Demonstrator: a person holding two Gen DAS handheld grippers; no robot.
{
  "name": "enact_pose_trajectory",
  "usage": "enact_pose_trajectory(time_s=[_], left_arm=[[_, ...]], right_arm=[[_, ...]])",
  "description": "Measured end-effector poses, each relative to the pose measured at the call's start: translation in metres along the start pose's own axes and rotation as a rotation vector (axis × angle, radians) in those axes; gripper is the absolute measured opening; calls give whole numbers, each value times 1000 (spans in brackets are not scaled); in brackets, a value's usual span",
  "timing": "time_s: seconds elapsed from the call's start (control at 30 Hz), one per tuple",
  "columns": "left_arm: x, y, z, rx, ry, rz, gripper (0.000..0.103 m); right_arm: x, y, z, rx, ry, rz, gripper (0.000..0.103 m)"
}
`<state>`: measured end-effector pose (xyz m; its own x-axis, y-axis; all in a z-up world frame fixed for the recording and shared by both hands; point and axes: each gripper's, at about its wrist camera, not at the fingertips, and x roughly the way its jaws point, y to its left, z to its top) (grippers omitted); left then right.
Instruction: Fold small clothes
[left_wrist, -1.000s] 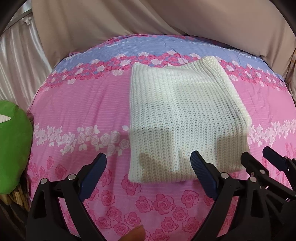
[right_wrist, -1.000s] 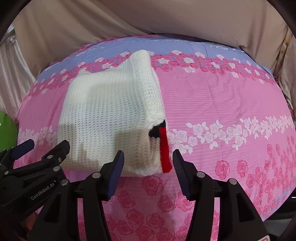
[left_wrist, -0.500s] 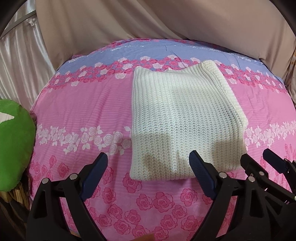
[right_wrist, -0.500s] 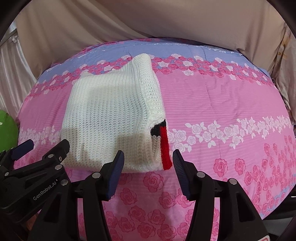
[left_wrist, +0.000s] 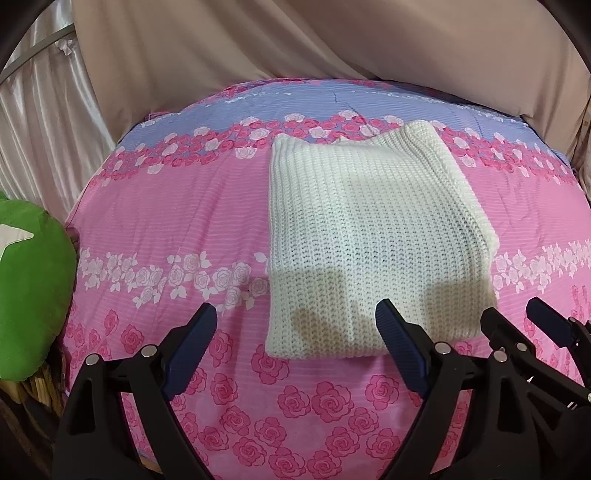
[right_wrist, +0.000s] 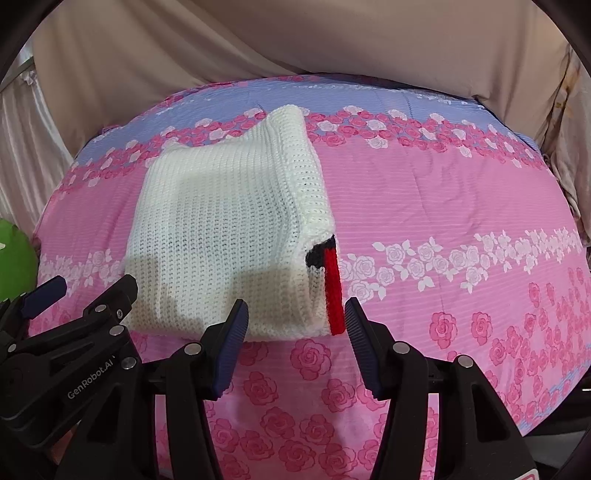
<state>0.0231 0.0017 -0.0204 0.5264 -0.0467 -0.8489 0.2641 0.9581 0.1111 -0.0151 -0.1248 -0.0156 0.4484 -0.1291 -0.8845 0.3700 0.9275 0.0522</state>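
A white knitted garment (left_wrist: 369, 236) lies folded into a rectangle on the pink rose-patterned bed (left_wrist: 177, 206). In the right wrist view the garment (right_wrist: 221, 236) shows a red and dark stripe (right_wrist: 334, 291) at its near right corner. My left gripper (left_wrist: 295, 328) is open and empty, just short of the garment's near edge. My right gripper (right_wrist: 295, 321) is open and empty, in front of the garment's near right corner. Each gripper shows at the edge of the other's view.
A green cushion (left_wrist: 26, 295) sits at the bed's left edge. Beige cloth (left_wrist: 295, 44) hangs behind the bed. Bare bedsheet lies to the left and right of the garment.
Both grippers have drawn back and up a little from the garment. The garment lies as before.
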Motion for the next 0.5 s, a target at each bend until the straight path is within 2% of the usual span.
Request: enact_pose_trajectory(time_s=[0.2,0.3,0.5], left_arm=[[1,-3,2,7,-2,-4,84],[1,-7,2,18,2,-13,78],[1,-11,4,30,-4,-8,78]], right_arm=[[0,0,0,7,-2,-14,53],[0,0,1,7,-2,-24,53],[0,0,2,8,-2,-38,53]])
